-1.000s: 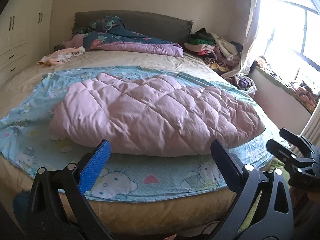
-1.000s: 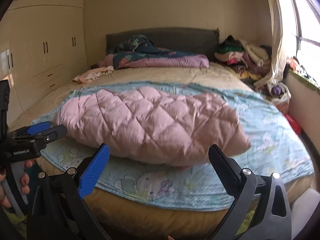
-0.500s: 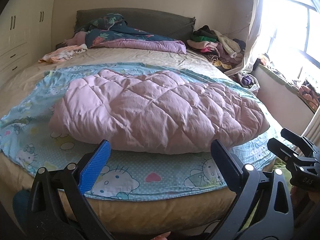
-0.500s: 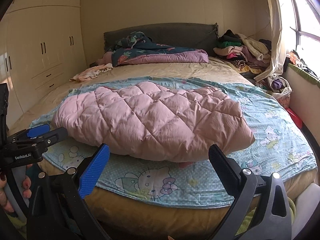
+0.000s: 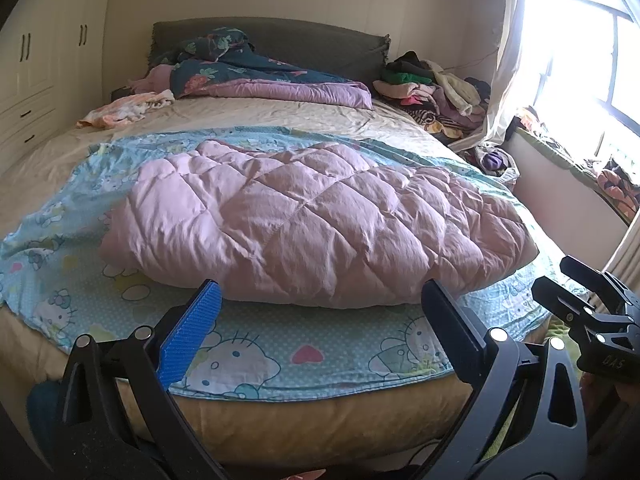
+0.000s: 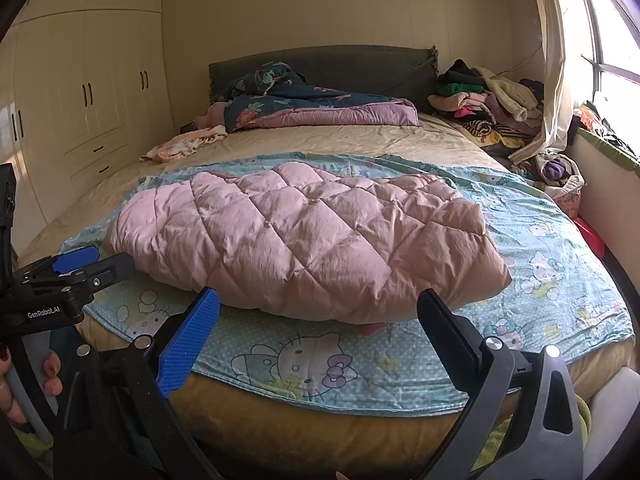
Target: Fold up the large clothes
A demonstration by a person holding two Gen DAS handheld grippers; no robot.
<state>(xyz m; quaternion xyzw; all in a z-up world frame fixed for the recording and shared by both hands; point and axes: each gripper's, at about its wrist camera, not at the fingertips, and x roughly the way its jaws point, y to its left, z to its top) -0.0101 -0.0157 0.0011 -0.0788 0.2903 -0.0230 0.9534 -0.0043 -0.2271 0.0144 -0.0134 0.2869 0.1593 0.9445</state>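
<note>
1. Two grippers are ours, and both stand wide apart at the fingers with nothing between them: the left gripper [image 5: 320, 312] and the right gripper [image 6: 318, 316] each hang off the near edge of the bed [image 5: 304, 424], touching no cloth.
2. From the left wrist view, we see the right gripper at about 3 o'clock, low beside the bed's corner; from the right wrist view, the left gripper [image 6: 76, 270] sits at about 9 o'clock, with our hand [image 6: 24, 384] wrapped on its handle below.
3. At 12 o'clock just past our fingertips lies the pink quilted garment [image 5: 316, 228], puffy and bundled, its long side running across the bed from 9 toward 3 o'clock.
4. Under it spreads a light-blue cartoon-cat sheet [image 5: 256, 360], whose near hem hangs slightly over the mattress edge between us and the garment.
5. Farther out at 12 o'clock, a dark floral duvet with a purple lining [image 5: 256, 76] is heaped against the grey headboard [image 5: 320, 44].
6. At 11 o'clock a small pale orange garment [image 5: 124, 110] rests on the beige sheet; white wardrobes [image 6: 80, 92] stand beyond it.
7. At 1 o'clock a clothes pile [image 5: 432, 88] crowds the bed's far corner, beside a curtain [image 5: 508, 68] and a bright window [image 5: 592, 40].
</note>
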